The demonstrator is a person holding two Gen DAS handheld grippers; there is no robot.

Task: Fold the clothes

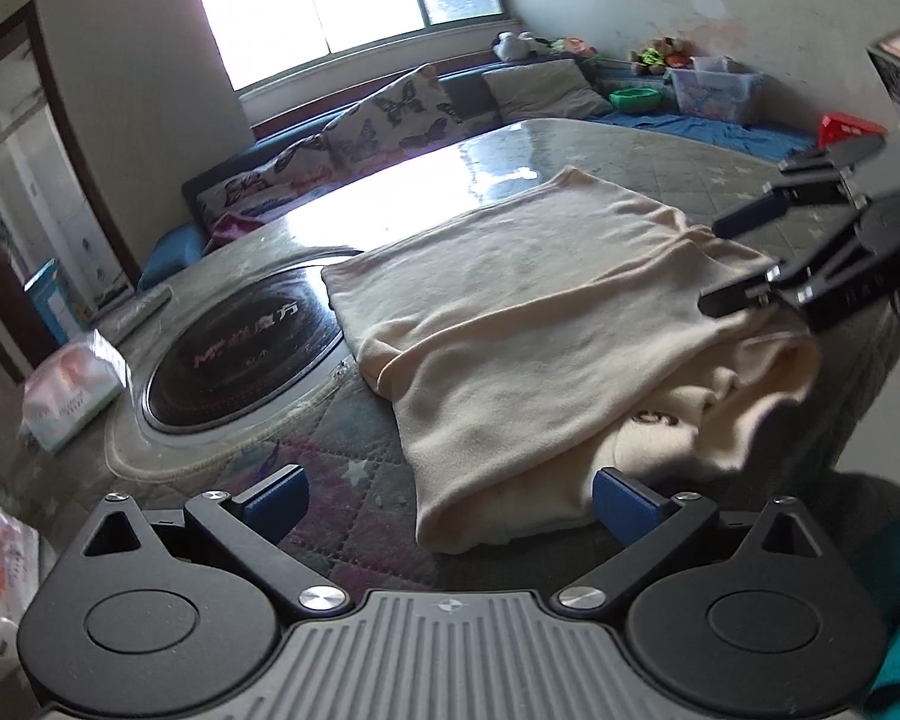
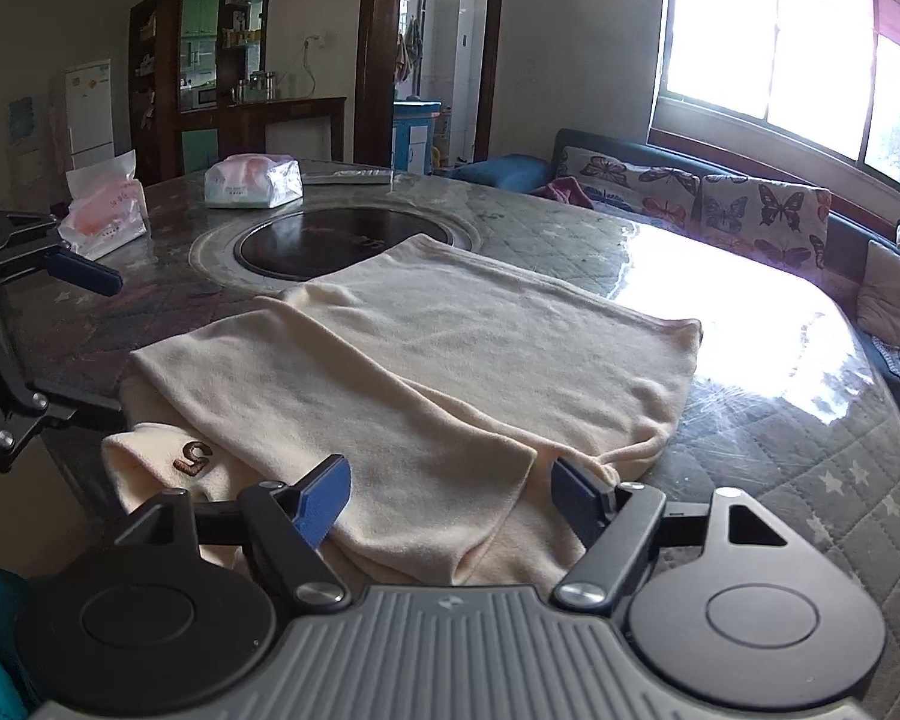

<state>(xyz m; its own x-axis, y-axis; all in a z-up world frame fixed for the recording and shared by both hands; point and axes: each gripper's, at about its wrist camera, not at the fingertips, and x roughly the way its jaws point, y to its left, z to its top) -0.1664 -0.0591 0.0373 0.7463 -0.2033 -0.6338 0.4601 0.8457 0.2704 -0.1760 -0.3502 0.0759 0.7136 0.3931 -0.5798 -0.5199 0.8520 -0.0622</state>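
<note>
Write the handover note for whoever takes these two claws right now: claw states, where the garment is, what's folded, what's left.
Left claw: open, empty, at the near edge of the garment.
Right claw: open, straddling the garment's near edge; pads not pressing on it.
Garment: cream, lying on the table, far corner over the dark round cooktop.
Done: one layer is folded over the top; both claws are off the cloth.
Left: a bunched part with a brown mark sticks out at the near side, so the bundle is untidy. Probably tuck that in and fold again.
</note>
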